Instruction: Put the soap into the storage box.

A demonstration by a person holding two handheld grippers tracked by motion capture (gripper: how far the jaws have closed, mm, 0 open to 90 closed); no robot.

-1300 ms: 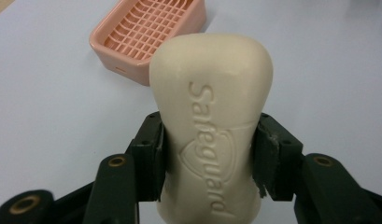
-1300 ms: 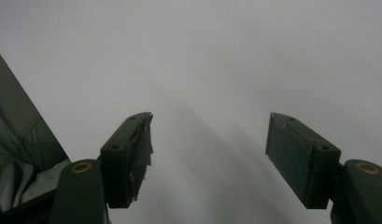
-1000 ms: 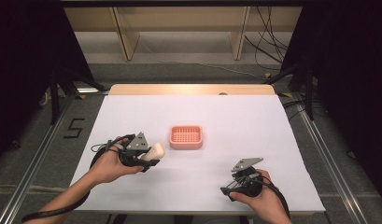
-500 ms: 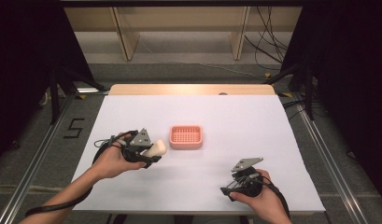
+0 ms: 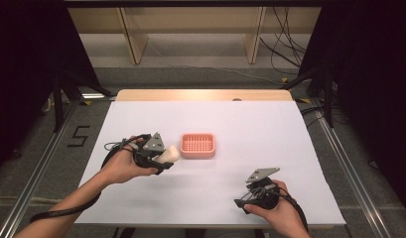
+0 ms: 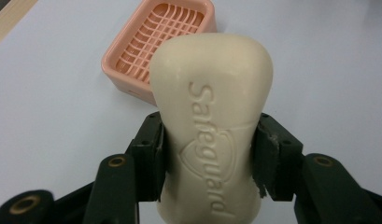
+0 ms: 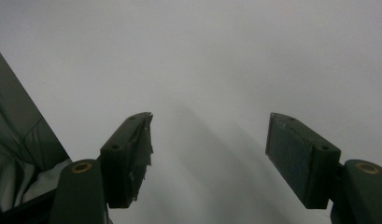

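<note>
A cream bar of soap (image 6: pixel 212 116) stamped "Safeguard" is clamped between the pads of my left gripper (image 6: pixel 208 156), which is shut on it. From above, the soap (image 5: pixel 169 154) pokes out of the left gripper (image 5: pixel 163 161) just left of a pink slotted soap dish (image 5: pixel 198 145) standing on the white table (image 5: pixel 250 134). The dish (image 6: pixel 160 37) lies beyond the soap's tip, apart from it. My right gripper (image 5: pixel 246 198) rests near the table's front right, held by a hand. Its jaws (image 7: pixel 207 154) stand wide open over bare white surface with nothing between them.
The table's front edge (image 5: pixel 205 225) runs just below both hands. A wooden strip (image 5: pixel 205 95) borders the far side. Metal frame rails (image 5: pixel 339 153) flank the table, and cables (image 5: pixel 285 54) lie on the floor behind it.
The left hand has drifted slightly right with the soap, closer to the dish. The right hand has kept still.
</note>
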